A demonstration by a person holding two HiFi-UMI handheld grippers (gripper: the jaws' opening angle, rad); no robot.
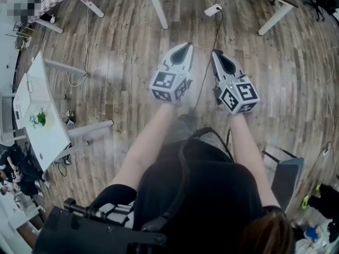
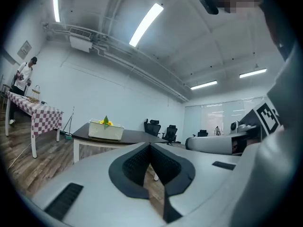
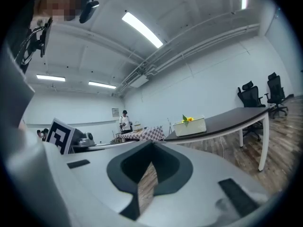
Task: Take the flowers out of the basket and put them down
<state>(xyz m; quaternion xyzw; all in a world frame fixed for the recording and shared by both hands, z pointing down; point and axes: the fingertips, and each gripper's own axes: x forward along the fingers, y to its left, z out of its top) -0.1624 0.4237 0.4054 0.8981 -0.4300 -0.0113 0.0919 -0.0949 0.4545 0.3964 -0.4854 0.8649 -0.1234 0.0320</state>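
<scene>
A white basket (image 2: 106,131) with yellow flowers (image 2: 106,122) stands on a dark-topped table (image 2: 137,136) some way ahead of me. The right gripper view has the same basket (image 3: 190,126), flowers (image 3: 188,119) and table (image 3: 236,115). The basket does not show in the head view, only the table's white legs (image 1: 159,7). My left gripper (image 1: 186,46) and right gripper (image 1: 215,53) are held side by side over the wooden floor, pointing at the table. Both are shut with nothing between their jaws, as the left gripper (image 2: 150,144) and right gripper (image 3: 152,143) show in their own views.
A checkered-cloth table (image 2: 34,109) stands at the left with a person (image 2: 22,77) beside it. Office chairs (image 2: 153,126) sit behind the dark table. A power strip (image 1: 213,9) and cable lie on the floor. A white desk (image 1: 41,118) stands at my left.
</scene>
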